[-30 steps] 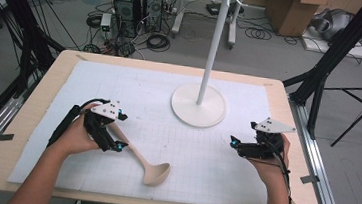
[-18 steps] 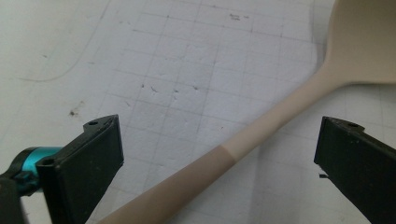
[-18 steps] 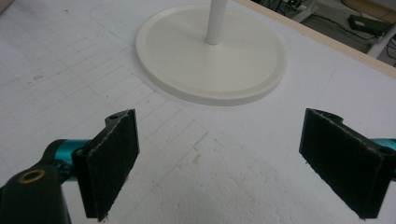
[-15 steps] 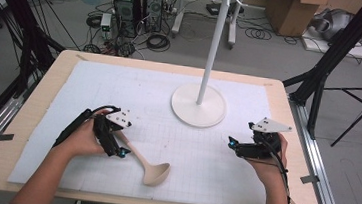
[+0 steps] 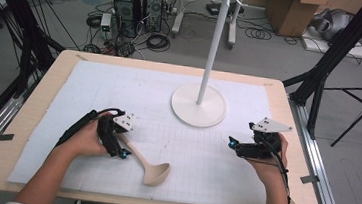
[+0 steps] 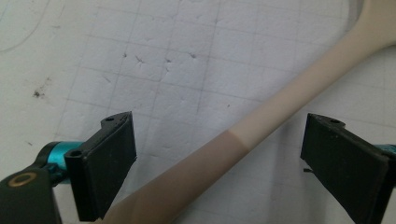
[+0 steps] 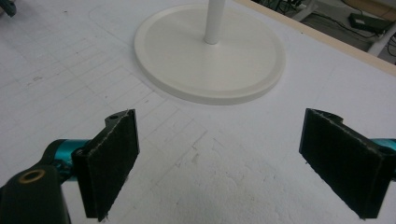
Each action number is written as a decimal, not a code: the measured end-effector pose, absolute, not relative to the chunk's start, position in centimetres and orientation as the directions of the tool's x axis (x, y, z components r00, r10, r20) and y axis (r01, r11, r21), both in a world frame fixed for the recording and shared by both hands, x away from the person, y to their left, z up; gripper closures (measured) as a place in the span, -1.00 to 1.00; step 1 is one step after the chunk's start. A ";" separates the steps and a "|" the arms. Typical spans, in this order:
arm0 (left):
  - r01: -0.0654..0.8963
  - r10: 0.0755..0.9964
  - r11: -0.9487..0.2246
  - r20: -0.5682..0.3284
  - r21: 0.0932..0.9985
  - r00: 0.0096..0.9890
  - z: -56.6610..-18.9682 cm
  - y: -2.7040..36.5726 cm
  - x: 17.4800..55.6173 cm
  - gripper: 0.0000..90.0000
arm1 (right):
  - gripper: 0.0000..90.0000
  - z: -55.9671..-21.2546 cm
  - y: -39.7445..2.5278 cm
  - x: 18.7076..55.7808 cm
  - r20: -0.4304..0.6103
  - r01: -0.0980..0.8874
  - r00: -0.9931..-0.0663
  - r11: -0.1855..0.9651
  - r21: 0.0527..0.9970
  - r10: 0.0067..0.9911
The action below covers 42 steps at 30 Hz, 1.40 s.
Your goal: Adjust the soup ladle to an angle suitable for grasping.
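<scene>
**Ladle handle between open jaws, not yet gripped**

I find the ladle (image 5: 146, 160) lying flat on the white mat (image 5: 180, 92), near the near-left part of the table (image 5: 32, 113), bowl pointing right and toward me, handle running back to the left gripper (image 5: 120, 149). In the left gripper view the handle (image 6: 243, 135) passes diagonally between the two jaws, which stand wide apart and clear of it on both sides; nothing is held.

The right gripper (image 5: 233, 143) sits well apart on the right, jaws also spread wide and empty, facing the stand (image 7: 210, 51).

My assessment: the ladle looks like a light, rigid, one-piece plastic or wooden item with a smooth, rounded handle. I judge it likely to roll or twist in the pads. I would grip mid-handle, squarely across it, since the bowl end will pull downward.
</scene>
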<state>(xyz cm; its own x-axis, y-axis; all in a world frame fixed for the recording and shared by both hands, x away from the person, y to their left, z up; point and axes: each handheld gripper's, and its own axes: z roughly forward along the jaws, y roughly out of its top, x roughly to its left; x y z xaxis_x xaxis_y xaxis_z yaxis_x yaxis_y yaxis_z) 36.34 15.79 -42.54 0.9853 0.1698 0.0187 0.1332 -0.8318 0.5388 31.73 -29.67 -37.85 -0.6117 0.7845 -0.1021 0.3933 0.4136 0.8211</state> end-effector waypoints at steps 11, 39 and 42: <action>0.137 0.155 -0.859 -0.004 0.494 0.988 -42.1 15.3 36.6 -0.38 | -0.75 -38.0 -29.6 31.8 -0.109 0.396 -0.610 0.421 0.816 0.785; 0.095 0.092 -0.877 -0.029 0.470 0.995 -41.4 15.2 36.2 0.42 | -0.75 -38.1 -29.6 31.8 -0.113 0.406 -0.606 0.429 0.807 0.787; 0.098 0.097 -0.881 -0.027 0.462 0.995 -41.3 15.2 36.1 0.51 | -0.75 -38.1 -29.5 31.9 -0.112 0.408 -0.606 0.428 0.806 0.788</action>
